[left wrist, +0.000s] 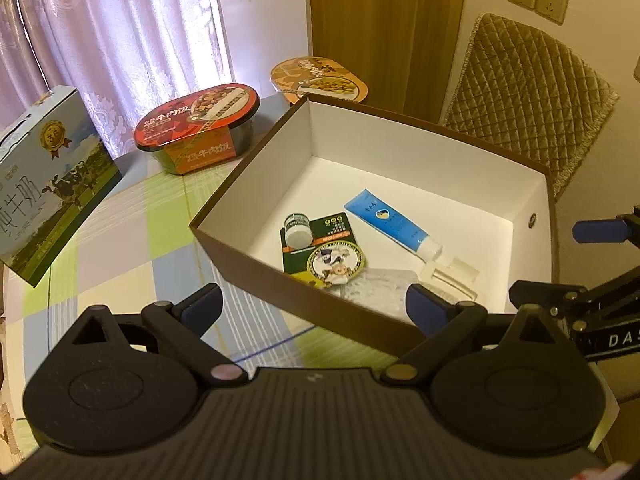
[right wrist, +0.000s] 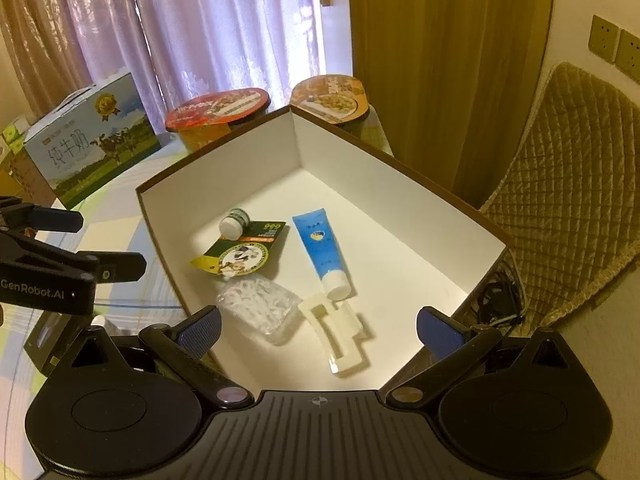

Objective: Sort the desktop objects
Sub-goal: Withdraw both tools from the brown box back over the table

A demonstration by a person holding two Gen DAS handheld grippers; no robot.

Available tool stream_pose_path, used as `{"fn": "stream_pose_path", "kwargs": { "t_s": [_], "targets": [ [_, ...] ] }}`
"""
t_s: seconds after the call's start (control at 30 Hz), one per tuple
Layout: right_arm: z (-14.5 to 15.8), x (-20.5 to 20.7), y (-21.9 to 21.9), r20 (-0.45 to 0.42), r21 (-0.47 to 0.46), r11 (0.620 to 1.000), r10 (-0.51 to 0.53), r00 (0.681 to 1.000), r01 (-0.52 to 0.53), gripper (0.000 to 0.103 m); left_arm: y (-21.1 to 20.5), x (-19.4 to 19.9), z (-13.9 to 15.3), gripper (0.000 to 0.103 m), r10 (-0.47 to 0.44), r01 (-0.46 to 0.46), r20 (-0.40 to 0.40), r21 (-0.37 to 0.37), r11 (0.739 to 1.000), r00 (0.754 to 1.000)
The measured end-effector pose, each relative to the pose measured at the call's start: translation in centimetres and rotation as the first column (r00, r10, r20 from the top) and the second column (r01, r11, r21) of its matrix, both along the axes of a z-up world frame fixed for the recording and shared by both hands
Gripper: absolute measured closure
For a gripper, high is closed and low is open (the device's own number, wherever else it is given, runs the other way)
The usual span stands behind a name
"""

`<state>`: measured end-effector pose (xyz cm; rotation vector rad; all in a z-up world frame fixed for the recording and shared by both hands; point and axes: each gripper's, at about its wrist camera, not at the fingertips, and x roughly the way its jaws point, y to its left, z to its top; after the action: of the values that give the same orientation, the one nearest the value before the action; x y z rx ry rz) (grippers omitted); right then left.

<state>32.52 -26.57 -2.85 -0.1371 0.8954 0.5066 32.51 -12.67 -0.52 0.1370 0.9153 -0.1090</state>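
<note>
Both grippers, left gripper (left wrist: 314, 306) and right gripper (right wrist: 319, 328), hang open and empty over the filled box (right wrist: 400, 168), so sorting looks nearly done.

Clear bag (left wrist: 376, 290) half hidden behind box wall (left wrist: 320, 312), contents unclear

In the open white-lined box (right wrist: 400, 208) lie a blue tube (right wrist: 322, 252), small bottle (right wrist: 234, 224), green packet (right wrist: 244, 254), clear bag (right wrist: 260, 306) and white clip (right wrist: 340, 330).
</note>
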Motion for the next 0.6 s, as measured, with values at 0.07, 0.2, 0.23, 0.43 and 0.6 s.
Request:
{"fn": "stream_pose_path", "kwargs": {
  "t_s": [0.07,0.2,0.23,0.43,0.6],
  "targets": [
    [0.3,-0.8,0.0,0.009,0.008,1.000,-0.002,1.000,0.002,0.002,0.3,-0.9,0.3,0.006,0.003,-0.003,0.004,-0.005,1.000,1.000],
    [0.9,-2.4,0.0,0.026,0.030,1.000,-0.004,1.000,0.003,0.002,0.8,-2.7,0.9,0.006,0.004,-0.004,0.010,-0.014,1.000,1.000],
    [1.1,-2.8,0.0,0.029,0.034,0.999,-0.003,1.000,0.002,0.002,0.9,-3.3,1.1,0.006,0.003,-0.003,0.014,-0.014,1.000,1.000],
    [1.7,-5.6,0.6,0.049,0.041,0.999,0.010,0.999,-0.012,0.002,2.0,-6.2,1.7,0.006,0.017,-0.017,0.022,-0.032,0.999,1.000],
    [1.9,-7.5,1.0,0.054,0.045,0.999,0.021,0.998,-0.024,0.002,2.8,-8.2,2.0,0.006,0.033,-0.032,0.030,-0.030,0.999,0.999]
  ]
}}
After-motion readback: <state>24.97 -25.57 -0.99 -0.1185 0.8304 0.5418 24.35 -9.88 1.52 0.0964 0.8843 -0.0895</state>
